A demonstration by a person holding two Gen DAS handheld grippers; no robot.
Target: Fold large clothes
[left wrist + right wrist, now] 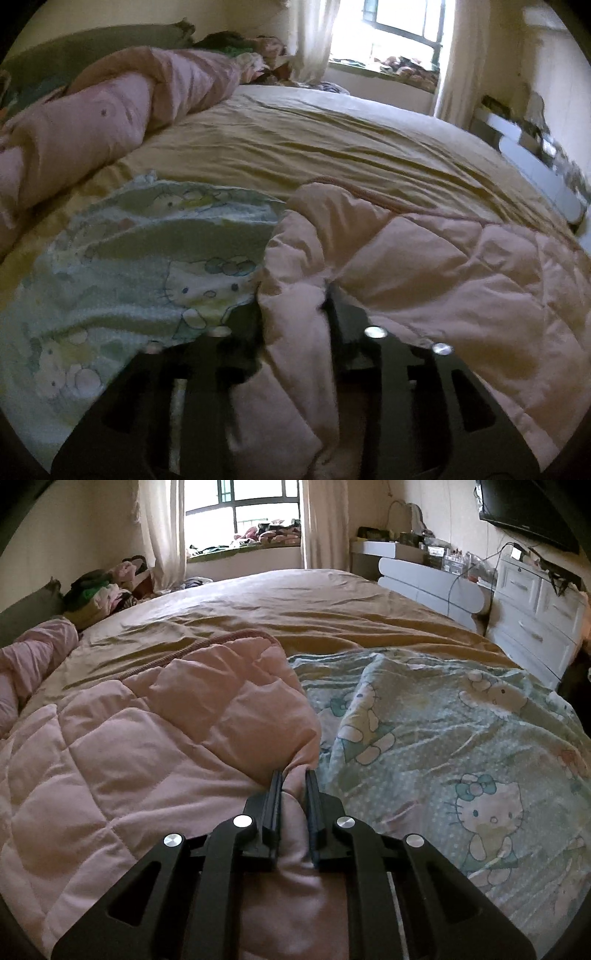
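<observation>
Bedroom with cream walls. Dominated by a wide bed under a tan sheet. Beyond the bed's far edge, a bright window between pale curtains, clutter along its sill. Right of the bed, white drawers, cluttered on top. Above them, a dark wall-mounted television.

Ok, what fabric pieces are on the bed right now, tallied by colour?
Pink: 2 - quilted garment clamped by right gripper and left gripper, plus bunched quilt
Mint cartoon-print: 1 - blanket
Tan: 1 - bedsheet
Total: 4
</observation>
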